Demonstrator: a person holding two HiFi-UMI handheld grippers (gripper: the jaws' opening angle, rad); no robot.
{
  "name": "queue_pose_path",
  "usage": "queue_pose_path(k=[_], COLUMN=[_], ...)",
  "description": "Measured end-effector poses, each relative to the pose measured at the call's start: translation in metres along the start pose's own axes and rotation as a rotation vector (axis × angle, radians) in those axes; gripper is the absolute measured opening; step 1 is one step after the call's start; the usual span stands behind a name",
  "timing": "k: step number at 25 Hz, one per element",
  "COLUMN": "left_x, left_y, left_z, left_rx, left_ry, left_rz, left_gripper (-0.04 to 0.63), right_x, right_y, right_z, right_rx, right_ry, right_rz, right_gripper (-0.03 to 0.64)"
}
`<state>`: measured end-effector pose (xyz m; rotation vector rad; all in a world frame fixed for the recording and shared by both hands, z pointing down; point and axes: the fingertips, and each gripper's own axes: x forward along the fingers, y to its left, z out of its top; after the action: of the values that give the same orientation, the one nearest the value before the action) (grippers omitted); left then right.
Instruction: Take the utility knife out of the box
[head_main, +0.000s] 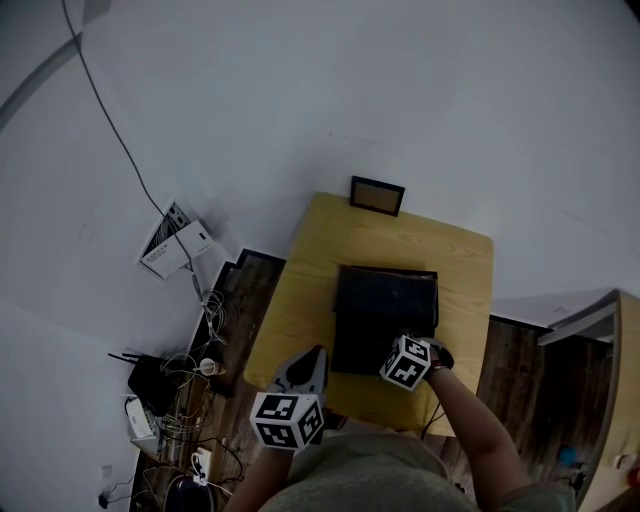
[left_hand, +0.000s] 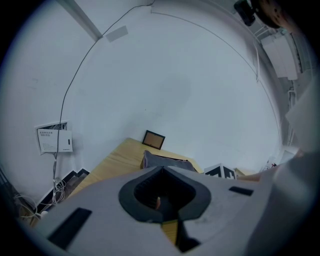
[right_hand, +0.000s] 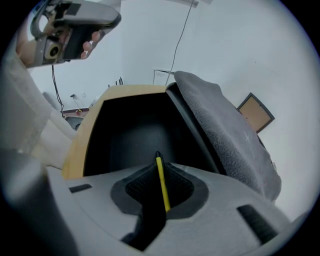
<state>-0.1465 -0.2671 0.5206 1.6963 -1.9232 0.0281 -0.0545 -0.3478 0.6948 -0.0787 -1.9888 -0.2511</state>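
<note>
Right gripper (right_hand: 159, 161) pinches the utility knife (right_hand: 163, 189), seen edge-on as a thin yellow strip. Its long axis runs along the jaws toward 12 o'clock, tip over the open box (right_hand: 127, 127) near its 5 o'clock corner. Left gripper (left_hand: 161, 169) pressed together on nothing, off the box at 7 o'clock; clearing the rim probably falls to the right.

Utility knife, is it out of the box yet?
Nearly. Done: the box is open, its lid raised. In hand: the right hand-held gripper is shut on the yellow utility knife, over the open box. To do: lift it clear. The left hand-held gripper is shut and empty.
</note>
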Motion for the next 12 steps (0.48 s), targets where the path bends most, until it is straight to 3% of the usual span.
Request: queue_pose_path(k=[6,12], left_x=[0.001,0.0], left_y=[-0.006,-0.01], left_z=[-0.001,0.0], left_rx=[0.008,0.028], left_ry=[0.004,0.013], left_rz=[-0.031,-0.079], left_gripper=[0.005,0.003], right_x=[-0.003,-0.027], right_y=[0.002,0.001], right_z=[-0.001,0.015], right_rx=[0.038,0.122], right_ry=[-0.006,-0.087], right_rz=[-0.023,-0.106], right_gripper=[0.041,0.04])
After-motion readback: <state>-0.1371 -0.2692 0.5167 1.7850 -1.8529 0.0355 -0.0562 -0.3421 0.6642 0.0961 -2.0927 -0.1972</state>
